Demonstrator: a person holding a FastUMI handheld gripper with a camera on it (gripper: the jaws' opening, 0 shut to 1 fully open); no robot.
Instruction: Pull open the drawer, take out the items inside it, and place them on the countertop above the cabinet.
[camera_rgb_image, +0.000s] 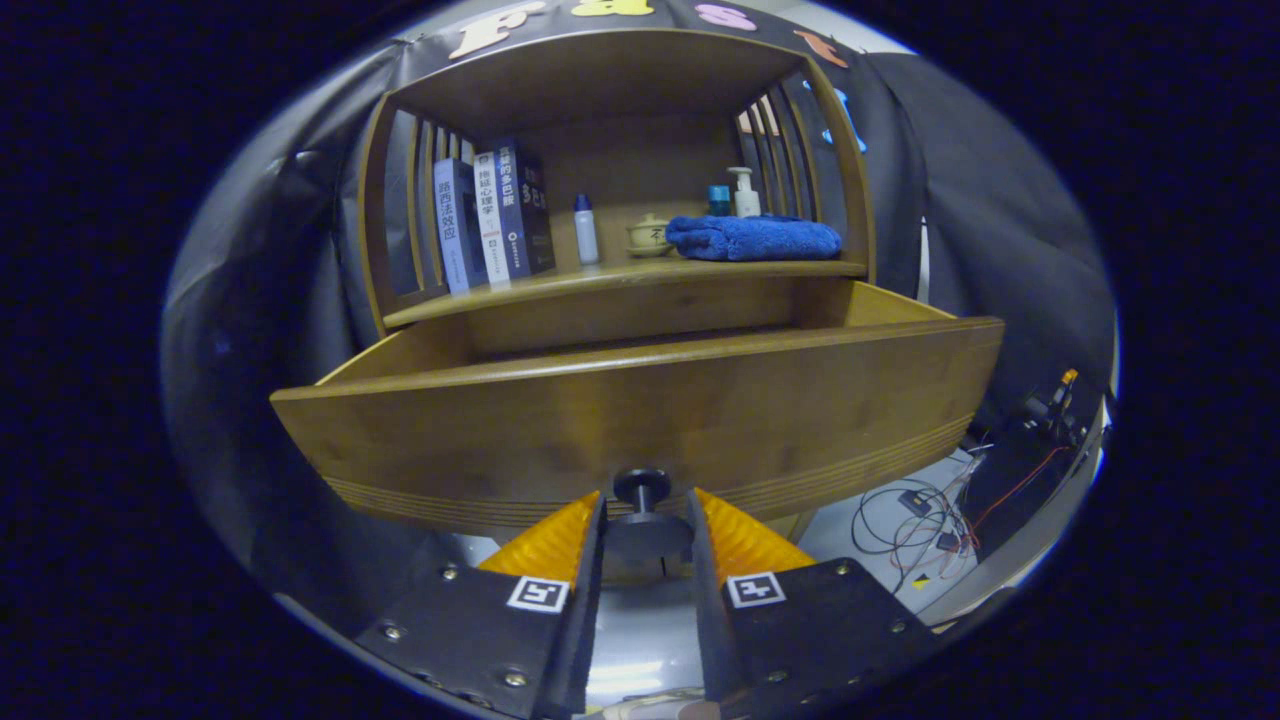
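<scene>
Dark cloth drapes the booth behind a wooden cabinet (620, 290), and we're looking straight at it from low down. Its drawer (640, 420) stands pulled well out of the cabinet front, the curved front panel filling the middle of the scene; what lies inside is hidden behind that panel from this angle. Dead centre on the panel's lower edge sits the dark round knob (642, 487), and the gripper (645, 515) has it right between the fingers, the jaws narrowed to about the knob's width. One finger (560, 535) flanks it on each side, close against the knob; whether both actually press on it I can't quite tell.

Up on the countertop (620, 280) above the drawer: a row of books (492, 222) standing upright at the left end, a small white bottle (586, 230) just beside them, a little pale bowl (649, 236) near the middle, and a folded blue towel (755, 238) at the right end. Behind the towel stand a pump bottle (745, 192) and a blue-capped container (719, 200). Down on the floor to the right, a tangle of cables (920, 520).
</scene>
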